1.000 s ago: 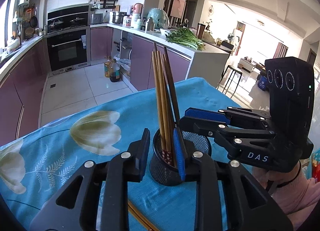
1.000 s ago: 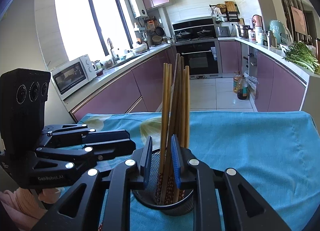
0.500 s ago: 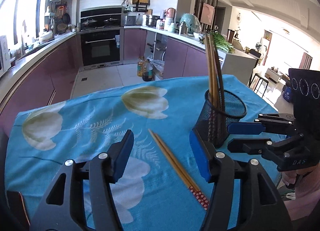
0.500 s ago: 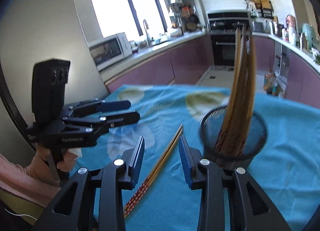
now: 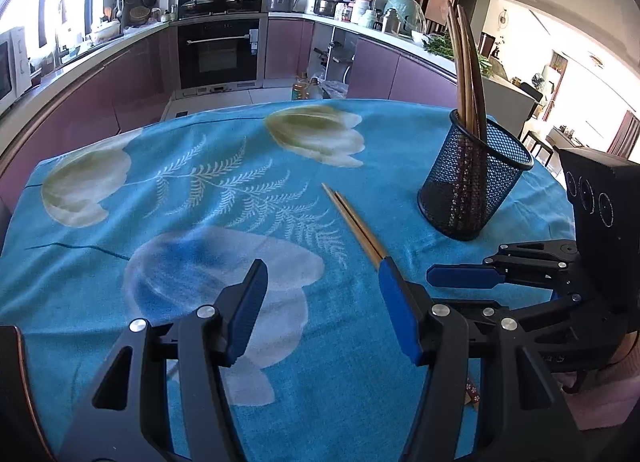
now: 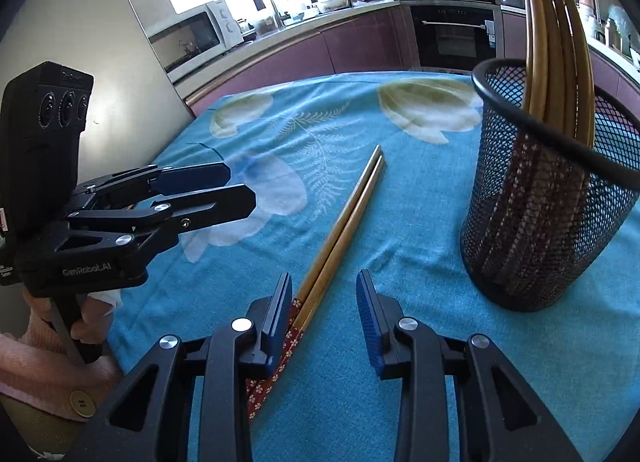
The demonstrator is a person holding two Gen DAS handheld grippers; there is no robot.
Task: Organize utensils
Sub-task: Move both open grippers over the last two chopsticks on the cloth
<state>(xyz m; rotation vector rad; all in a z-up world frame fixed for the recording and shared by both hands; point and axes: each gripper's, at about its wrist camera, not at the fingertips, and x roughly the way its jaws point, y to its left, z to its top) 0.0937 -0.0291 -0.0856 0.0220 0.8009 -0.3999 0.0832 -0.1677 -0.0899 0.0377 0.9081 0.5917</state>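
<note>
Right tool, jaws apart, straddles the patterned end of the chopstick pair lying on the tabletop beside the mesh holder; pickup step, next needs closing; left tool open, empty

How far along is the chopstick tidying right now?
Mostly done: several chopsticks already stand in the mesh holder. In hand: nothing; the right gripper sits open over the patterned ends of the loose pair on the tablecloth, and the left gripper is open and empty. Left: that one pair.
</note>
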